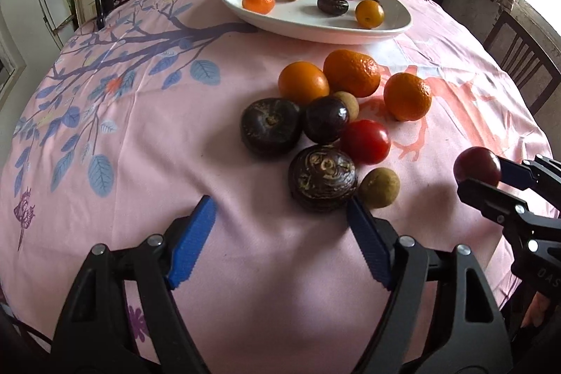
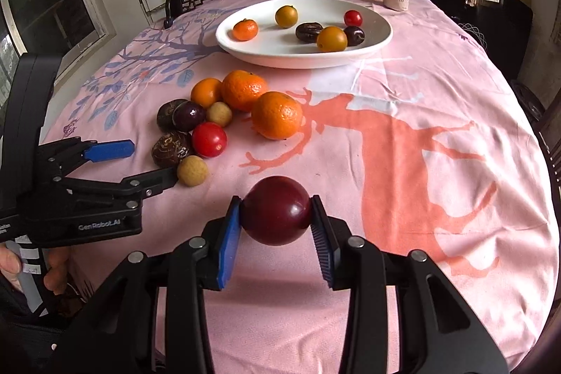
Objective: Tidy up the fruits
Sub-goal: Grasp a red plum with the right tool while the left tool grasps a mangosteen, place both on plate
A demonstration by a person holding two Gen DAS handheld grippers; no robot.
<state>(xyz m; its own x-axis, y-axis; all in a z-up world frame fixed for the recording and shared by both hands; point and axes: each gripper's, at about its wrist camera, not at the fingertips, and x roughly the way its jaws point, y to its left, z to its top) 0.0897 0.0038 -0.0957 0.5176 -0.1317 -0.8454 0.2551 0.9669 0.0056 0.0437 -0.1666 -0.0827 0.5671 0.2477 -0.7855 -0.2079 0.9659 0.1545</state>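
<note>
— Pink tablecloth (image 2: 403, 100), white plate (image 2: 380, 34) at twelve o'clock, already six fruits in.
— Nine loose yet; right gripper (image 2: 277, 230) clamped on plum (image 2: 275, 209), left gripper (image 1: 280, 240) spread by chestnut (image 1: 322, 177).

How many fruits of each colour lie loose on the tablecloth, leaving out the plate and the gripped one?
Orange fruits: 3
Dark brown or purple fruits: 3
Tan longans: 2
Red tomato: 1
Total: 9
</note>
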